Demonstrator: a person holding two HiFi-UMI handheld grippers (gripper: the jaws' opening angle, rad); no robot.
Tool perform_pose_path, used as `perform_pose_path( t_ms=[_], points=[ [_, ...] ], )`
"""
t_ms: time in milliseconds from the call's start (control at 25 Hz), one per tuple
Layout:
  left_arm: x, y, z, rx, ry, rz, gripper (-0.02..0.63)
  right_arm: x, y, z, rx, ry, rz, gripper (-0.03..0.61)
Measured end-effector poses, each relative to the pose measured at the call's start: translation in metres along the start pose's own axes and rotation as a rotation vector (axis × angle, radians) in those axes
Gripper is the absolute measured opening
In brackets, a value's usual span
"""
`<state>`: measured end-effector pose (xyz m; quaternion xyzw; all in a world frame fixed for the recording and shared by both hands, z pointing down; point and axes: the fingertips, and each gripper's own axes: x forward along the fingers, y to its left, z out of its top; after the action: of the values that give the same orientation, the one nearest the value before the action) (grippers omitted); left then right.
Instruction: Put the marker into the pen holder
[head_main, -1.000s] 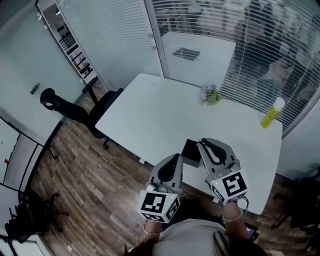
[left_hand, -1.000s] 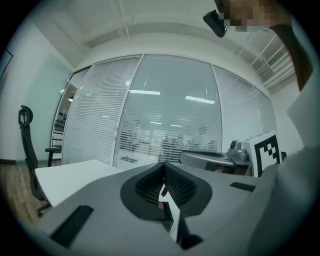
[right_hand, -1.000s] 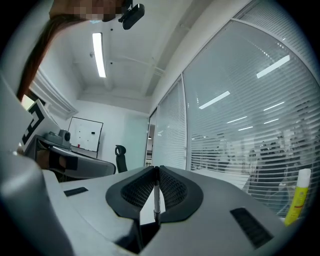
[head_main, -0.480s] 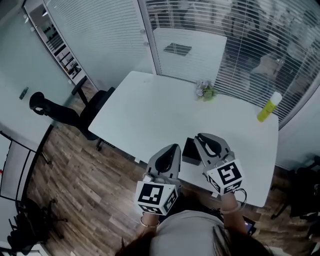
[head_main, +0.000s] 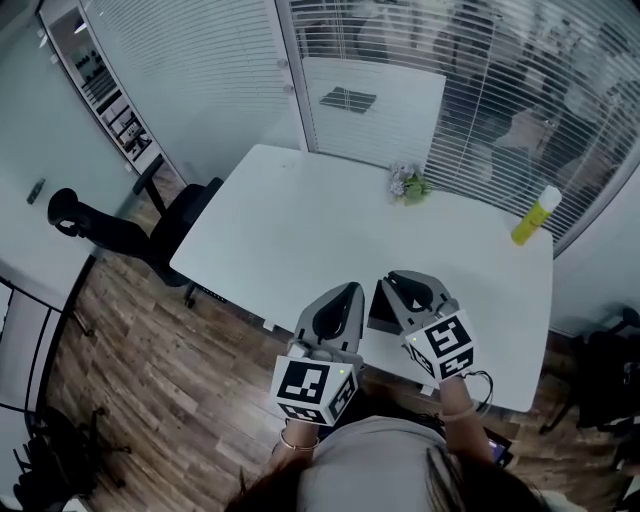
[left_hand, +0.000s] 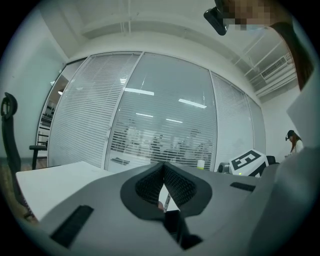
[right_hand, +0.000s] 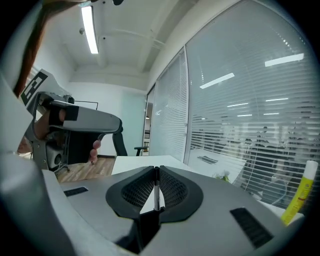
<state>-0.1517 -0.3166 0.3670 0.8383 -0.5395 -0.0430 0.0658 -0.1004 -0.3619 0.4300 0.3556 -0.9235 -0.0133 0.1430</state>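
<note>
At the near edge of the white counter, the person holds both tools side by side, low over the front strip. The right gripper has its fingers clenched on the marker, a slim pale stick with a dark top that stands upright in the slot between the ribbed pads. The left gripper has its fingers pressed together at the tips; a thin pale sliver shows through the gap beneath them, and I cannot tell what it is.

From above, the black pen holder sits between the left gripper and the right gripper, close to the counter's front edge and partly covered by both.

Most of the counter beyond them is bare. A small bunch of flowers stands near the far edge, and a yellow bottle at the far right corner, both well apart from the tools. A black office chair is drawn up against the left edge, on a wooden floor. Glass walls with blinds close off the far side.
</note>
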Motion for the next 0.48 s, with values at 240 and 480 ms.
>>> perform_pose_path(
  t_ms=[240,480],
  points=[
    [0.004,0.005,-0.004,-0.014,0.003,-0.026,0.018,0.012,0.003,-0.023,-0.003,0.092,-0.001,0.06],
    [0.006,0.012,-0.009,-0.03,0.013,-0.033,0.018,0.022,0.004,-0.046,-0.003,0.186,-0.003,0.06]
  ],
)
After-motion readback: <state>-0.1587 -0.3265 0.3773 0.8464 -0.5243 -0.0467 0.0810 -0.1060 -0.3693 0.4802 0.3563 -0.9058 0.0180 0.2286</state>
